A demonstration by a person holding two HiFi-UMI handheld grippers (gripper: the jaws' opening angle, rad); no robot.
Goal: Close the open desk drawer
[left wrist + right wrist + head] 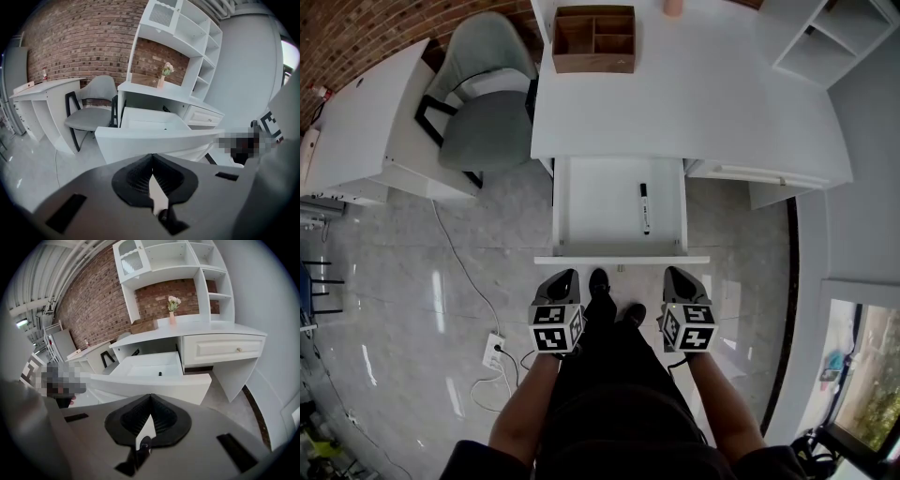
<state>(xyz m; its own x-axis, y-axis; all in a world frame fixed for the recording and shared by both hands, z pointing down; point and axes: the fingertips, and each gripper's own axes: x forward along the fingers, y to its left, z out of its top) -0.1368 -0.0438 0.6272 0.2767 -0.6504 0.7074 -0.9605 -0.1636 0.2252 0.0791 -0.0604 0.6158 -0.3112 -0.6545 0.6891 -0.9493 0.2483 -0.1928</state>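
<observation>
The white desk (694, 103) has its centre drawer (619, 260) pulled fully out toward me. A black marker (644, 208) lies inside it. Both grippers hover just short of the drawer's front panel without touching it. My left gripper (567, 275) sits near the panel's left end and my right gripper (673, 272) near its right end. Each has its jaws pressed together on nothing. The left gripper view has the gripper (152, 155) below the drawer front (159, 139). In the right gripper view the gripper (150, 395) is likewise below the drawer front (154, 385).
A grey chair (487, 103) stands left of the desk, next to a second white desk (366, 122). A wooden organiser box (593, 37) is on the desktop. A shut drawer (220, 348) is to the right. A power strip (494, 352) with cables lies on the floor at my left.
</observation>
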